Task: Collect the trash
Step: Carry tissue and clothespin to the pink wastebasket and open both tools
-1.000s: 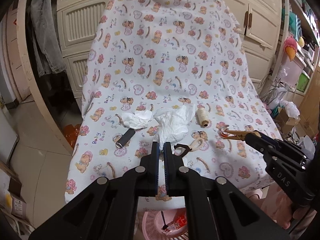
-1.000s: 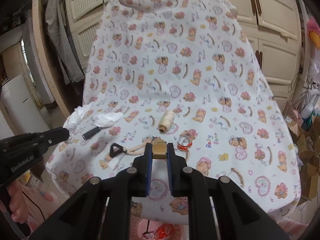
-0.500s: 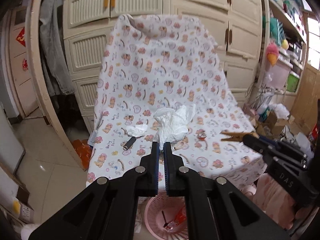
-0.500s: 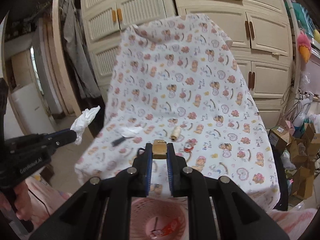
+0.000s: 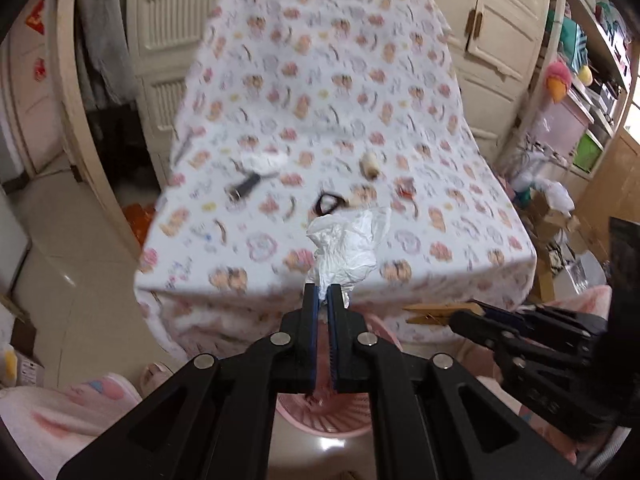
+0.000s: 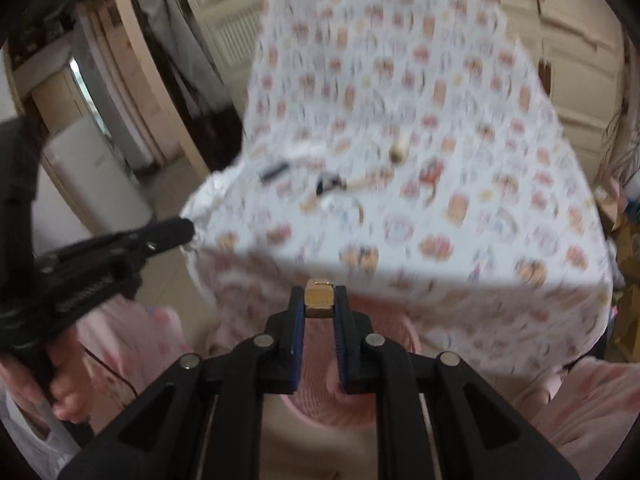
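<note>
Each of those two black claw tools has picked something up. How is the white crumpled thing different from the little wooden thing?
The tissue in the left gripper is white, soft and crumpled, billowing well past the fingertips. The clothespin in the right gripper is tan, hard and straight, and far smaller. The tissue's jaws are almost together; the clothespin keeps its jaws slightly apart. Both are held off the patterned cloth, near the pink basket on the floor.

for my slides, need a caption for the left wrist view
Left gripper clamps a crumpled white tissue above the pink basket, in front of the cloth-covered table.
</note>
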Demonstrator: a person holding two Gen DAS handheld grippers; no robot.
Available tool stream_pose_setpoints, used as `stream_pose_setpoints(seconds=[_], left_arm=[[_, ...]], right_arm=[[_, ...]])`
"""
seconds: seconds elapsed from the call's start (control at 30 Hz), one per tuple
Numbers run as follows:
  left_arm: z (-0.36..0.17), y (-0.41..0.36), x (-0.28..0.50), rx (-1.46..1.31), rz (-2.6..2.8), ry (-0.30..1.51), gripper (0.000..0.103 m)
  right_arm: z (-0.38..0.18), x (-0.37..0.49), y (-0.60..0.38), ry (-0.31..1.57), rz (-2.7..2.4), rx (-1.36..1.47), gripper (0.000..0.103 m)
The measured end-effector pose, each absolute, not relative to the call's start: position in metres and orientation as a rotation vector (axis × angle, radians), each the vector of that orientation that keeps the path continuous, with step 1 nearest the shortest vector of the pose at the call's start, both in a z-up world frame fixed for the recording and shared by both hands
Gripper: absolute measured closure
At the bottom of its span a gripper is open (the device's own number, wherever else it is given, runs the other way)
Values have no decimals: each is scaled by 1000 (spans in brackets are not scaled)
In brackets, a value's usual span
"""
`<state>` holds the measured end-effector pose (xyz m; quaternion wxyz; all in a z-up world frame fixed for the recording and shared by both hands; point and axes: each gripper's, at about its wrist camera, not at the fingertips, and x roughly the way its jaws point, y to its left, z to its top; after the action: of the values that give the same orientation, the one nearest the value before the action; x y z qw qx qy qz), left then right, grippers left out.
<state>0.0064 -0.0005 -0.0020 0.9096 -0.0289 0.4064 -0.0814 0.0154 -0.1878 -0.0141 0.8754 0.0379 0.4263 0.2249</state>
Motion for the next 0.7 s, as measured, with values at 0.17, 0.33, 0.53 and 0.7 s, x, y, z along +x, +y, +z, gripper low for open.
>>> stream_pose_setpoints(seconds=[0.17,0.33,0.53,0.7], left_arm=[[-28,0,8,-97,-188,928,100],[-67,-16,14,9,-172,1108,99],[-101,-24,13,10,-206,1253,99],[-140,-27,19,-8,-202,1399,99]], right_arm=[[-45,26,-191,1005,449,92,91],[-85,39,-195,1162,413,102,91],[-150,50,-190,1401,364,108,91],[-195,50,-186,1534,321,113,91]])
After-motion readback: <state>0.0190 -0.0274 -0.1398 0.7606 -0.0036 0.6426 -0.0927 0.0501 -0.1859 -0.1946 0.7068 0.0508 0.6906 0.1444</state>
